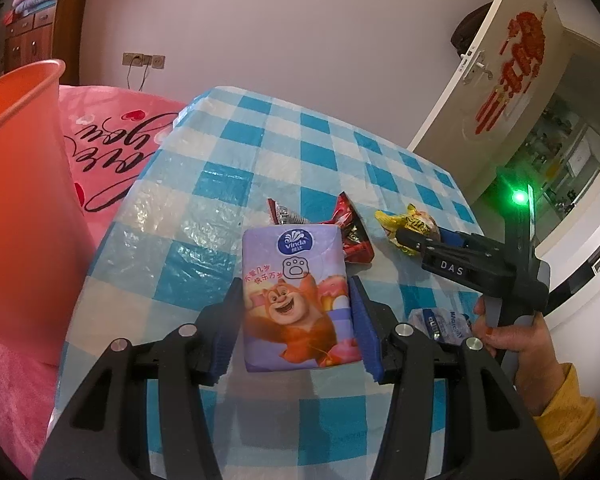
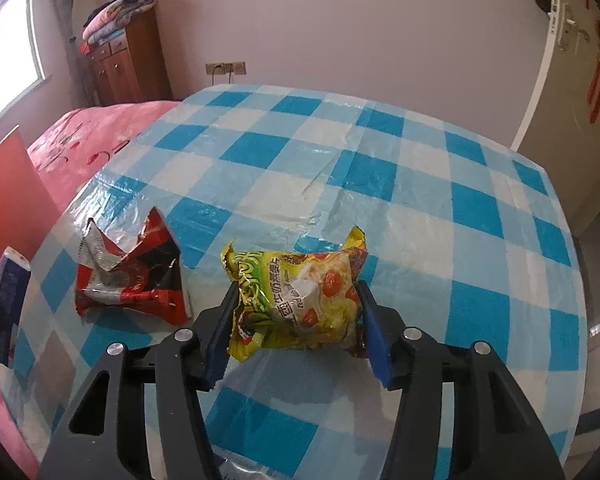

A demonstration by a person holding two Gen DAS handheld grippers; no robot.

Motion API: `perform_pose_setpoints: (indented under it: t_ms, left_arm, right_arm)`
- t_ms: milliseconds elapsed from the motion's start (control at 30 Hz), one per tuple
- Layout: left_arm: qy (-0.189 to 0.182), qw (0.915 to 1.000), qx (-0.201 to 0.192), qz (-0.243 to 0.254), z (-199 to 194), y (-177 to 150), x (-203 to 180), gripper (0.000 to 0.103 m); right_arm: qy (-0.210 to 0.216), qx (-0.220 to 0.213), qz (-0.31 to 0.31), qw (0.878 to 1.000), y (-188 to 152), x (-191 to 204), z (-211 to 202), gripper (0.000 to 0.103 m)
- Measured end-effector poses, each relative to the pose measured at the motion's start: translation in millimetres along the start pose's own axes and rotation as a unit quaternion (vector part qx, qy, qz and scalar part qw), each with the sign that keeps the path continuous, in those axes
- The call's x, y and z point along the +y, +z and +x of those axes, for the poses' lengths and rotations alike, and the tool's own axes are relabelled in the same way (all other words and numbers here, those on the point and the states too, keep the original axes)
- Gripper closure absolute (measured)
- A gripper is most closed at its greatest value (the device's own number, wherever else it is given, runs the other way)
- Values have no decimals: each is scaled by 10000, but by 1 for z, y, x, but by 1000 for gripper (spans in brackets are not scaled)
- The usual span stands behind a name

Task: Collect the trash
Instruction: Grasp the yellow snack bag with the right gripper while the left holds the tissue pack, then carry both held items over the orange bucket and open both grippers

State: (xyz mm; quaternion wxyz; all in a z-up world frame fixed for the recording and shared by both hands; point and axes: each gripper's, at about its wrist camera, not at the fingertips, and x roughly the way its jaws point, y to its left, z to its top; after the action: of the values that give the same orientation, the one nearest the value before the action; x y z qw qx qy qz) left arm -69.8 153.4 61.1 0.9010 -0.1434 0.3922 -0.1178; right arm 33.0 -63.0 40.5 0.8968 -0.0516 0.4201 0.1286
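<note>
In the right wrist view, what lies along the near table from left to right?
Tissue pack at the left edge, then red wrapper, then yellow snack bag between the right tongs, all on the checked tablecloth.

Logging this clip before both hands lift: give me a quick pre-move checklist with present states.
1. Left tongs shut on tissue pack: ok.
2. Right tongs around yellow wrapper: ok; pads pressing: cannot tell.
3. Orange bin within sight, left of table: ok.
4. Red wrapper collected: not ok, lying on the table.
5. Clear wrapper collected: not ok.
</note>
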Motion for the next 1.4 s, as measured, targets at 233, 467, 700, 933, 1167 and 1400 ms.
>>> perform_pose_setpoints:
  t_ms: [233,467,700,933,1167,1400]
  left_arm:
    - [-51,9999,-99,33,-13,1,1,50]
    - [-110,9996,-259,29,-31,5,4,50]
    - [-141,9983,-571,6,-59,14,10,50]
    - [30,9950,-999,-77,-97,28,28,50]
    - [525,9862,-1542,-278,-142,44,64,50]
    - [1141,9724,-1944,-603,-177,60,111,50]
  right_arm:
    - [16,-232,159,9996,-4,5,-28,49]
    - [123,-406,281,9987,-6,15,-55,49]
    - [392,-621,159,9972,8,41,-86,50]
    - [946,-863,-171,9916,37,89,-113,50]
    - [1770,-1027,-643,9767,75,159,-130,50]
    - [2289,-1161,-1129,9599,106,230,-135,50]
